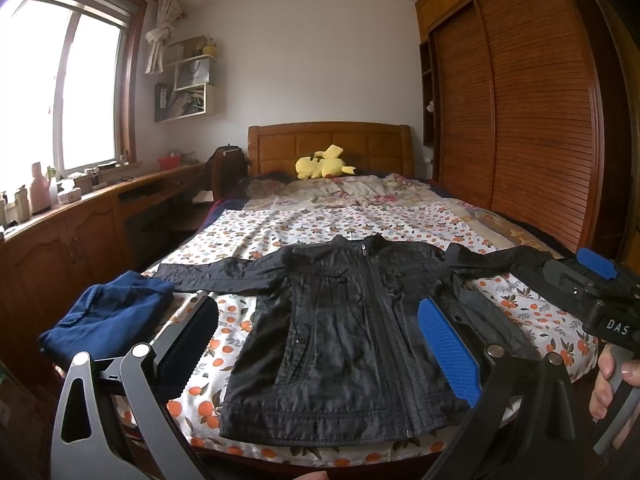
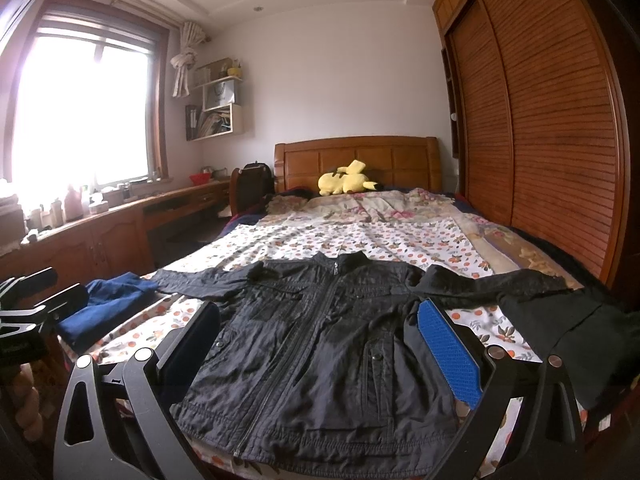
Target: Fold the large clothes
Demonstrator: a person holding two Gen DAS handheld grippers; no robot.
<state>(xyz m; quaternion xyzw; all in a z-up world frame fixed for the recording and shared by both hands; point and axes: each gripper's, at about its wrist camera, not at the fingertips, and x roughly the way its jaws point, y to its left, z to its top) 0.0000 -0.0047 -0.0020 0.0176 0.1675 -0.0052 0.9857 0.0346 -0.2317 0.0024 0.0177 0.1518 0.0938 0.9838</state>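
The zipped, shiny nylon jacket (image 1: 340, 328) is black throughout — sleeves, collar and snaps alike. It lies on a white cotton bedsheet (image 1: 320, 224) printed with small orange fruits and grey-green leaves. The folded cloth garment (image 1: 108, 316) at the bed's edge is deep navy blue. Beyond the sheet, a quilted bedspread (image 1: 352, 192) shows pink and cream flowers. The soft plush toy (image 1: 322, 164) is bright yellow with black tips. Headboard (image 1: 332, 144) and slatted wardrobe doors (image 1: 520, 120) are reddish-brown wood. Each gripper — left (image 1: 320, 344), right (image 2: 320, 344) — carries one blue dimpled pad on dark grey metal.
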